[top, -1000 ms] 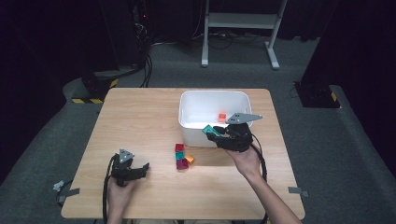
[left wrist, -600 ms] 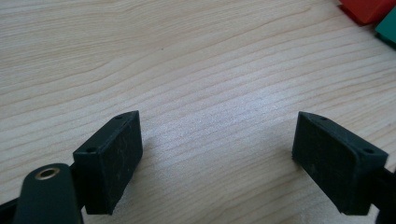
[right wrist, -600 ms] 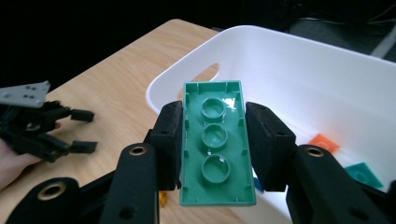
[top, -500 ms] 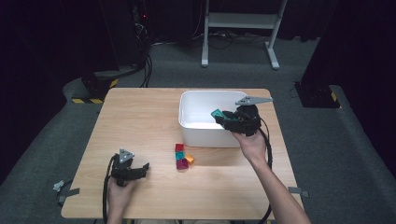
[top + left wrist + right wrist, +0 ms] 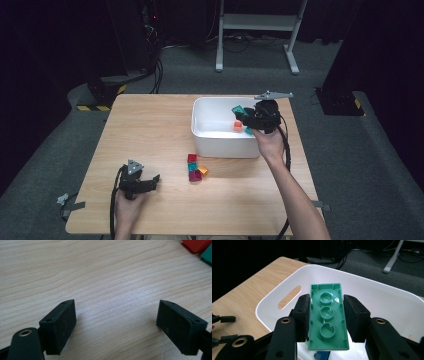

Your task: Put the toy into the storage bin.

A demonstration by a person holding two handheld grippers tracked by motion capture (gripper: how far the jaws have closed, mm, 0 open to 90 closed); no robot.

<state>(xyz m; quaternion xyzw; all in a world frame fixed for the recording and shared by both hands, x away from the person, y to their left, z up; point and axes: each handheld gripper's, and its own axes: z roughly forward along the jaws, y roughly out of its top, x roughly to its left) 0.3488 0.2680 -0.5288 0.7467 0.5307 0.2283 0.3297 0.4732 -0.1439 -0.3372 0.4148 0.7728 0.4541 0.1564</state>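
My right gripper [image 5: 244, 116] [image 5: 327, 315] is shut on a green brick [image 5: 327, 317] [image 5: 238, 109], hollow underside towards the camera, and holds it over the right part of the white bin [image 5: 205, 131] [image 5: 384, 298]. Inside the bin lie an orange brick [image 5: 238, 126] and a blue piece [image 5: 322, 356]. My left gripper [image 5: 150, 181] [image 5: 117, 325] rests open near the table's front left, with only bare wood between its pads. A small cluster of red, green, magenta and orange bricks [image 5: 195, 168] lies on the table in front of the bin; a red brick [image 5: 196, 244] and a green one [image 5: 207, 255] show in the left gripper view.
The wooden table [image 5: 150, 135] stands on grey carpet, with dark equipment and cables behind its far left corner and a white stand [image 5: 257, 22] behind the bin. Bare wood stretches across the table's left half.
My right gripper has carried the green brick up from the bin's front right and farther back, over the bin's inside. The left gripper has stayed where it was.
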